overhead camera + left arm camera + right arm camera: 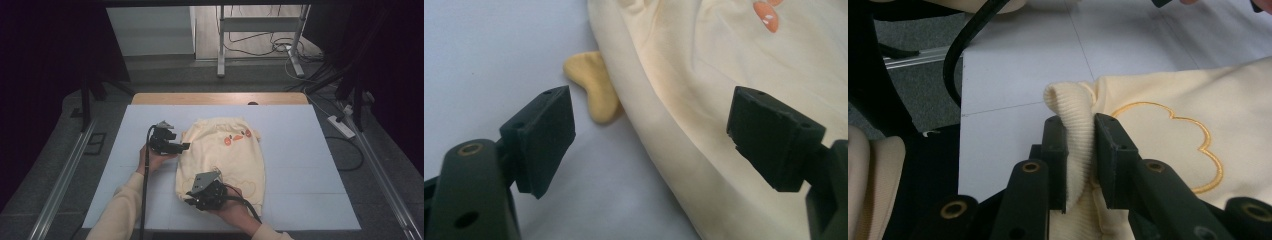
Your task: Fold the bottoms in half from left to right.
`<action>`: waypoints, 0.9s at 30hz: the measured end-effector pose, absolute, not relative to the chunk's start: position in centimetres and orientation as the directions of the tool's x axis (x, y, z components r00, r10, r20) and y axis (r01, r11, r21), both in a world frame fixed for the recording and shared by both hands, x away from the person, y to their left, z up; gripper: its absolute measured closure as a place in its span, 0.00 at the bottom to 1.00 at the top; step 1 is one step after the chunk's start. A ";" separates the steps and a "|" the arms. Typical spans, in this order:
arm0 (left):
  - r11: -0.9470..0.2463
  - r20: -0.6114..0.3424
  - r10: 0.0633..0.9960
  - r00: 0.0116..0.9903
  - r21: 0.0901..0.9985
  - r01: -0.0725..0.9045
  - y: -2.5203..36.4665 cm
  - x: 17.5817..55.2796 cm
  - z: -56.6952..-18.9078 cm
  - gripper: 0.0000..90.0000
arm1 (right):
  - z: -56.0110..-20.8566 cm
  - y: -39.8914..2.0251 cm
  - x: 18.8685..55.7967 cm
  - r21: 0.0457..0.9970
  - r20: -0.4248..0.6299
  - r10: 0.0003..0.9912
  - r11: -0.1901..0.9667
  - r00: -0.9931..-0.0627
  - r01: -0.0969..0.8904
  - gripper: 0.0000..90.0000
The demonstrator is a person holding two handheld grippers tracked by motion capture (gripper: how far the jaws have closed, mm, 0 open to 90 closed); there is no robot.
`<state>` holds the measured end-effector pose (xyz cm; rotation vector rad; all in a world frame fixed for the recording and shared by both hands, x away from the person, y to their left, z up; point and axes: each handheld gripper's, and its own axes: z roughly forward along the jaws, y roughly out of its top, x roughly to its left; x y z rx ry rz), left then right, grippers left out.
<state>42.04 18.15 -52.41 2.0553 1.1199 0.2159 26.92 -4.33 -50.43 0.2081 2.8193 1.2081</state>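
Cream sweater point(222, 157) lies flat near the middle of the white surface point(310, 165), partly folded; everything below is placed off it. Left of the sweater: left gripper point(182, 146) sits just beside its left edge, level with the upper half, jaws wide open with nothing between them. In the left gripper view the cream side edge point(674, 145) runs between the two pads but neither presses on it, and a darker yellow tab point(594, 90) pokes out from under that edge. On the sweater's front: orange carrot-like patches point(235, 137) toward the far end, embroidered cloud outline point(1193, 150) near the hem. At the sweater's near-left corner: right gripper point(192, 198), jaws closed on the ribbed hem point(1075, 145), which bunches up between the pads. Handling guess: light, soft, limp knit, not fragile, will sag and slide on the smooth surface; the thick ribbed hem or a seam edge is the best grab, and two spread grips would keep it flat. Long axis runs near to far, hem toward the person, collar end pointing away, tilted slightly right.
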 end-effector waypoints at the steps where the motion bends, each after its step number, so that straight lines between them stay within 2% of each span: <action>1: -0.312 -0.205 0.776 0.597 0.697 0.645 18.1 42.2 -52.5 0.21 | -50.4 -4.3 26.9 0.724 -0.009 0.150 0.683 -0.989 0.097 0.83; 27: -0.319 -0.200 0.797 0.570 0.662 0.678 17.7 44.5 -53.7 0.23 | -50.6 -4.2 26.7 0.713 -0.024 0.147 0.696 -0.989 0.086 0.83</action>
